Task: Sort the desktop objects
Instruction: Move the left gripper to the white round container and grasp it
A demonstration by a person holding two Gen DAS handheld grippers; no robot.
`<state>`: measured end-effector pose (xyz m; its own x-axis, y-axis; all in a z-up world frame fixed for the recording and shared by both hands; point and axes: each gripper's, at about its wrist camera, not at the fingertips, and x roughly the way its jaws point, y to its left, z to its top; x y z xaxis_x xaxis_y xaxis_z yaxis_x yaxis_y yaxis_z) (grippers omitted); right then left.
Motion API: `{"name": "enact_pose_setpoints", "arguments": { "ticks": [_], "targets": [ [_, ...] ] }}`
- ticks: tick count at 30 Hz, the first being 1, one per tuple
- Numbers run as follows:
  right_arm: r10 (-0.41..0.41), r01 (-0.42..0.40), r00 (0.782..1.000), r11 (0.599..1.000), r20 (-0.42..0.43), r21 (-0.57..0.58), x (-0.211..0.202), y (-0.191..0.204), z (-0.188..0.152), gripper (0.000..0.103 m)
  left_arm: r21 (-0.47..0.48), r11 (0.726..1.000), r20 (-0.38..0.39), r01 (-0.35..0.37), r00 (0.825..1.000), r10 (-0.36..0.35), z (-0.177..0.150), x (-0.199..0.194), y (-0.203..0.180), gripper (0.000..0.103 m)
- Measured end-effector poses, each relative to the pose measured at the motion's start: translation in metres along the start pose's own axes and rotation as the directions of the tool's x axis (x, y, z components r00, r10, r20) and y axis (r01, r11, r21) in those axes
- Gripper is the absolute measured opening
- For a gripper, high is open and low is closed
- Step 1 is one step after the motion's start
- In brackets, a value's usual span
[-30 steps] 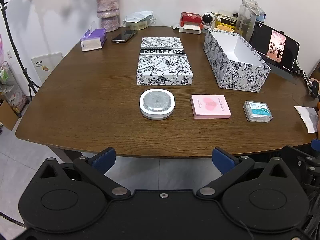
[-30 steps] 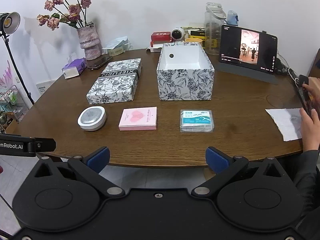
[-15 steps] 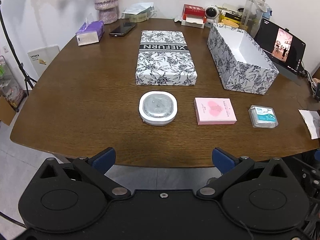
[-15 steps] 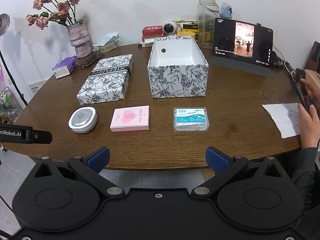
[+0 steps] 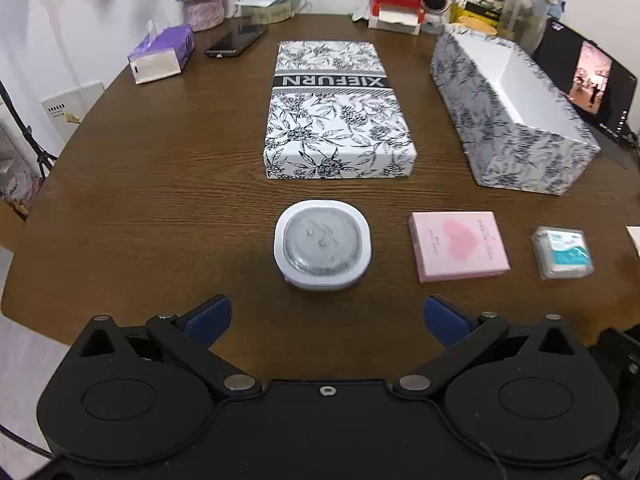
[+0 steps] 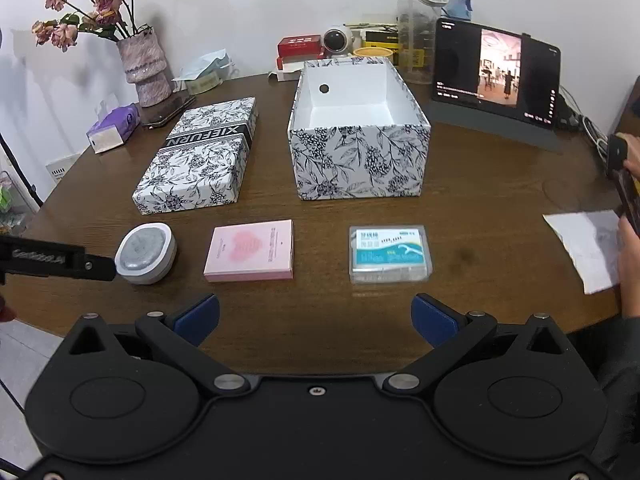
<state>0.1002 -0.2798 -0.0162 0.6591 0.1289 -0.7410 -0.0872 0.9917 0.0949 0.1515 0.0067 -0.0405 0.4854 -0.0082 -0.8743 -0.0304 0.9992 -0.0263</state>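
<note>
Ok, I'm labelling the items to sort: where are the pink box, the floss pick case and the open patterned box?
pink box [image 6: 249,251]: right wrist view, top face.
floss pick case [image 6: 390,251]: right wrist view, lid label.
open patterned box [image 6: 360,160]: right wrist view, front wall.

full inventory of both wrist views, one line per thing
open box: 1, floral white, back right, nothing inside
box lid: 1, floral, left of the open box
round case: 1, white and grey, front left
pink box: 1, front middle
floss pick box: 1, clear, front right
tissue pack: 1, purple, far left
phone: 1, black, by the tissue pack
vase: 1, pink, with flowers
tablet: 1, lit screen, back right
paper: 1, white, right edge
table: 1, brown wood
left gripper: open
right gripper: open
</note>
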Motion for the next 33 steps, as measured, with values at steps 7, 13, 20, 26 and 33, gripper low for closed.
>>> {"name": "enact_pose_setpoints", "arguments": {
  "ticks": [7, 13, 20, 26, 33],
  "targets": [
    [-0.037, 0.037, 0.999, 0.999, -0.032, -0.007, 0.015, -0.006, 0.007, 0.103, -0.013, 1.000, -0.061, -0.012, 0.998, 0.011, 0.023, 0.042, 0.004, 0.103],
    [-0.072, 0.073, 0.996, 0.997, -0.057, 0.013, 0.025, -0.014, 0.012, 0.103, 0.015, 0.997, -0.087, -0.070, 0.994, 0.071, 0.037, 0.074, 0.001, 0.103],
    [-0.097, 0.098, 0.993, 0.995, -0.069, 0.018, 0.033, -0.016, 0.016, 0.103, 0.041, 0.996, -0.126, -0.076, 0.989, 0.081, 0.044, 0.101, -0.001, 0.103],
    [-0.093, 0.094, 0.991, 0.995, -0.094, 0.010, 0.040, -0.012, 0.018, 0.103, 0.045, 0.997, -0.159, -0.060, 0.985, 0.066, 0.046, 0.115, 0.000, 0.103],
    [-0.098, 0.099, 0.989, 0.995, -0.115, 0.007, 0.046, -0.004, 0.017, 0.103, 0.044, 0.999, -0.162, -0.028, 0.986, 0.035, 0.048, 0.116, 0.002, 0.103]
  ]
}}
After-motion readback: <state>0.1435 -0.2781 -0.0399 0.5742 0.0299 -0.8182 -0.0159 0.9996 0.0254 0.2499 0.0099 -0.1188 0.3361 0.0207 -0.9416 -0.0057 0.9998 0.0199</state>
